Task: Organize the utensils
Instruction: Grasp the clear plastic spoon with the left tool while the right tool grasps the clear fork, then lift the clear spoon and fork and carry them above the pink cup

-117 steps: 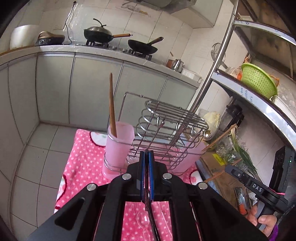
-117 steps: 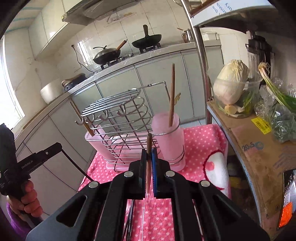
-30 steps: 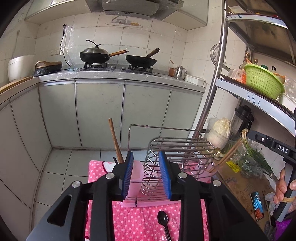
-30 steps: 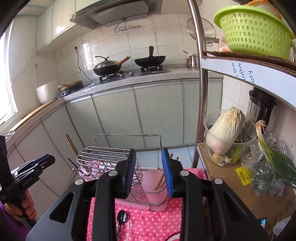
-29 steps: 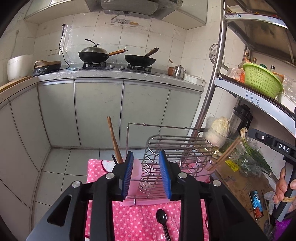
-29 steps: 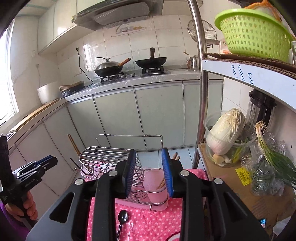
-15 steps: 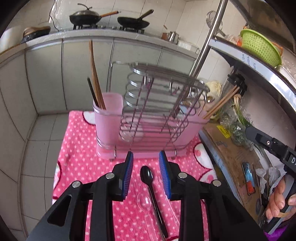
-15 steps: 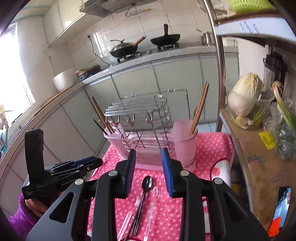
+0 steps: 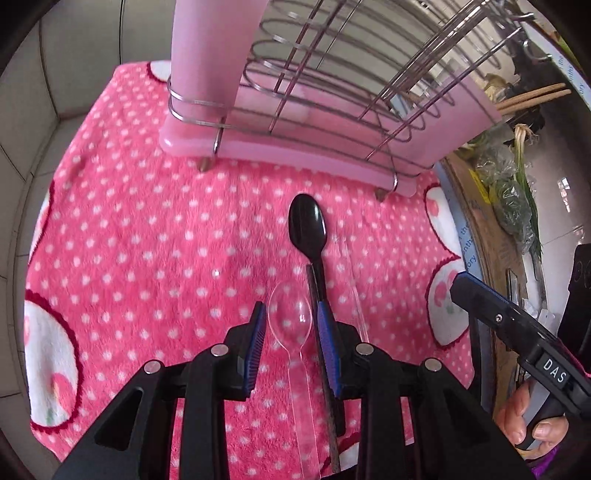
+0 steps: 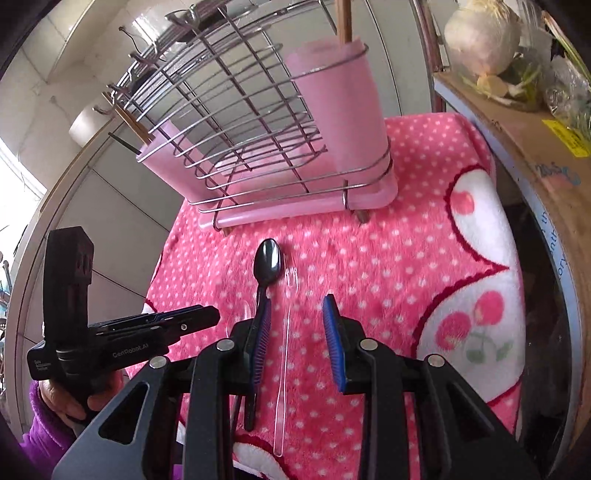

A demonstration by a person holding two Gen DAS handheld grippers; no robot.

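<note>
Two grippers hang low over the spoons on the pink cloth.

The left gripper [image 9: 290,325] is wide open and holds nothing; the bowl of the clear spoon [image 9: 290,319] lies between its blue pads [image 9: 257,330], and a dark stick [image 9: 321,354] runs along its right pad. The right gripper [image 10: 297,323] is wide open too and holds nothing; the clear fork [image 10: 286,332] lies on the cloth between its pads [image 10: 334,343]. The black spoon [image 9: 308,230] lies just beside the clear spoon, its bowl pointing at the rack. The dotted pink cloth [image 10: 388,277] is under them all. Past the black spoon stands the wire rack [image 10: 255,122] on a pink tray. A pink cup [image 10: 336,107] in the rack's right end holds a wooden stick [image 10: 343,18]. More chopsticks [image 10: 127,112] lean out of the rack's left end.
</note>
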